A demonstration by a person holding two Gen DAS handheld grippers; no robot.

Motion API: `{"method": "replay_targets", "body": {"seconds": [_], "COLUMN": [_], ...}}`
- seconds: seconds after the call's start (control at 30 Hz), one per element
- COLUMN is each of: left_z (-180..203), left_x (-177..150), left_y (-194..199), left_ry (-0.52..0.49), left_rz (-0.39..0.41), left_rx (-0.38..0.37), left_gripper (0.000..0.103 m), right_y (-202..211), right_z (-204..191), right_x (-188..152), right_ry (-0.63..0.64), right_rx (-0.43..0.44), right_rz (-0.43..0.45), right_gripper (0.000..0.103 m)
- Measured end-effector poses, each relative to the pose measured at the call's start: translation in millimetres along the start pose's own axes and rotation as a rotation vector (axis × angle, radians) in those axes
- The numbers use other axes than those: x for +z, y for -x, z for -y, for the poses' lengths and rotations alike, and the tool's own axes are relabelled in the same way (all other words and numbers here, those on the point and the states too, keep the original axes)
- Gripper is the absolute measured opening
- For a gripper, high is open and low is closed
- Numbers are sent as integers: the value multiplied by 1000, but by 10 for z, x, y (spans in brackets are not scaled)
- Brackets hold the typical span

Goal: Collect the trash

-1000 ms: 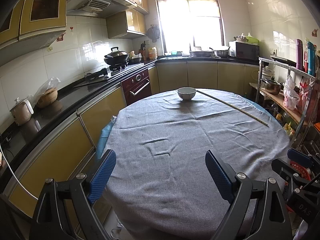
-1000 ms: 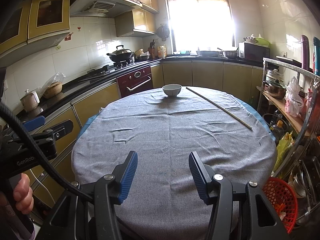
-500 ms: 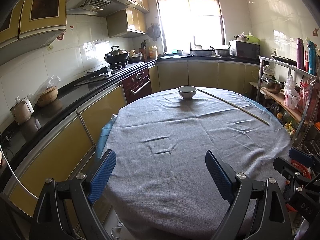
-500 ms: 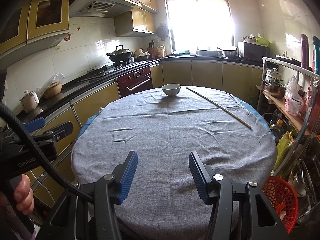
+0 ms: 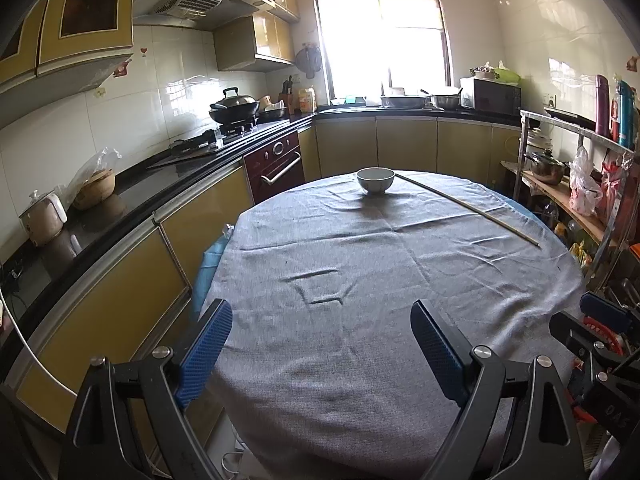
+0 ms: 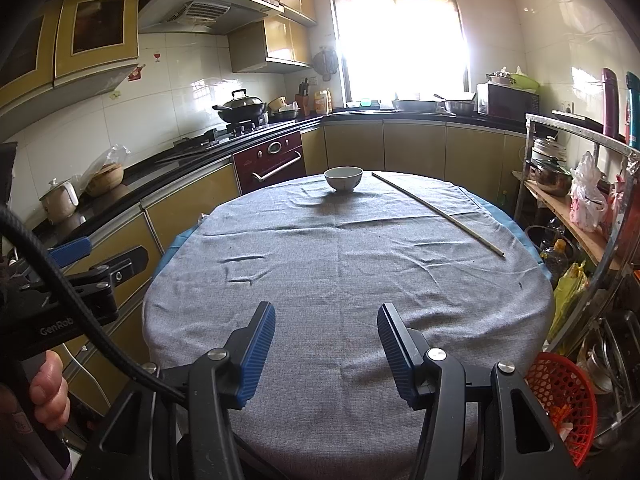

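A round table (image 5: 380, 280) (image 6: 340, 264) under a grey cloth fills both wrist views. A white bowl (image 5: 375, 180) (image 6: 343, 179) stands at its far side, and a long thin stick (image 5: 468, 209) (image 6: 436, 213) lies slanted to the right of the bowl. No trash shows on the cloth. My left gripper (image 5: 322, 344) hovers over the near edge, open wide and empty. My right gripper (image 6: 326, 344) also hangs over the near edge, jaws apart with nothing between them. A red mesh basket (image 6: 564, 392) sits low beside the table at the right.
Yellow cabinets and a black counter (image 5: 132, 208) run along the left with a wok (image 5: 234, 106) and a dark red oven (image 5: 280, 164). A metal shelf rack (image 6: 580, 208) with pots and bags stands close on the right. A hand (image 6: 48, 392) grips the left tool.
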State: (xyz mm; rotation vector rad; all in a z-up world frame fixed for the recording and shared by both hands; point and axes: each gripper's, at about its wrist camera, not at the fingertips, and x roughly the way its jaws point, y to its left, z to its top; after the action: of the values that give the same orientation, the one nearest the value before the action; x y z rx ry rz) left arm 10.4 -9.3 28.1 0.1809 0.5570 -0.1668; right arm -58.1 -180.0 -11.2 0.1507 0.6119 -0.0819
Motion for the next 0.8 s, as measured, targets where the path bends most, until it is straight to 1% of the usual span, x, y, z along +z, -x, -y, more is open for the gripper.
{"method": "replay_targets", "body": {"seconds": [0.63,0.8], "left_z": [-16,-24], "left_x": [-22,-58], "left_y": [-37,-93], "left_ry": [4,1], "left_rz": [-12,-31], "left_rx": [-2,-5], "left_gripper": [91,91], "right_y": [-60,-105], "right_z": [23,34], "right_x": [-27,-39], "right_ry": [3,-2], "right_rx": [-6,-4], "right_rz": [-20,-32], "right_gripper": [57,57]}}
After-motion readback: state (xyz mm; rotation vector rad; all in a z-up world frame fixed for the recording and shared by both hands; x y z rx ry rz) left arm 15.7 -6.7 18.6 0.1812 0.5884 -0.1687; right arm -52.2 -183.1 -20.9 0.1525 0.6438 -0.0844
